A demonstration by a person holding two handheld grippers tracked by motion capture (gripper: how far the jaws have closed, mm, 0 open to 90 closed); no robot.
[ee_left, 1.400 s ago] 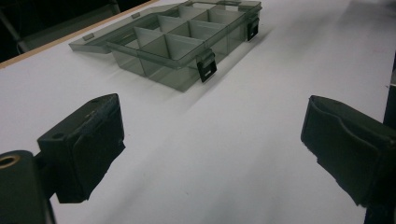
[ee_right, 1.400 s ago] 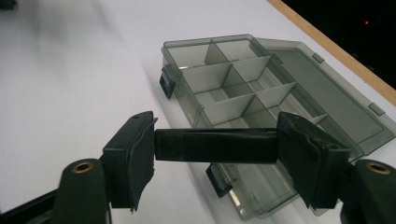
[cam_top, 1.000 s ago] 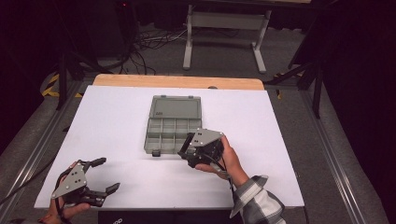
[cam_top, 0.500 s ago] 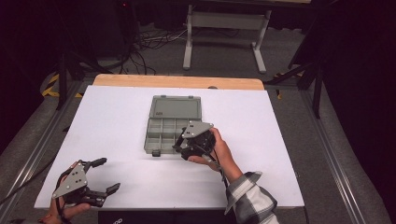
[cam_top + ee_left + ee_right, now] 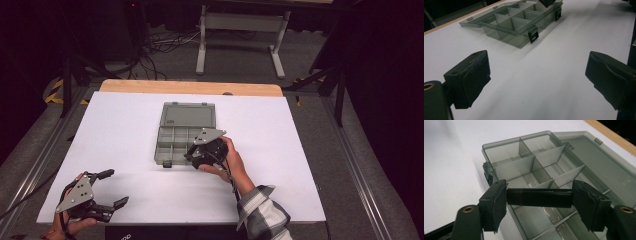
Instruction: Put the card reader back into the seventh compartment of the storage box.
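Observation:
A smoky grey organizer box point(image 5: 172, 115) lies open mid-table, its lid flat behind it and its compartments empty. My right gripper point(image 5: 193, 155) hovers over the box's near right corner, shut on a dark flat divider strip point(image 5: 536, 198) held crosswise between its pads point(image 5: 496, 202). In the right gripper view the strip hangs just above the near compartments of the box point(image 5: 506, 150). My left gripper point(image 5: 115, 188) rests at the table's near left corner, open and holding nothing. In the left gripper view the box point(image 5: 499, 27) lies well ahead of the open left gripper point(image 5: 536, 72).
The white table top point(image 5: 280, 150) ends in a wooden strip point(image 5: 190, 87) at the far side. Two black latches point(image 5: 533, 35) hang on the box's near wall. Cables and a metal stand sit on the floor beyond the table.
My right gripper has moved left and slightly down with the divider strip, from beside the box's near right corner to over its compartments. The left gripper has stayed put.

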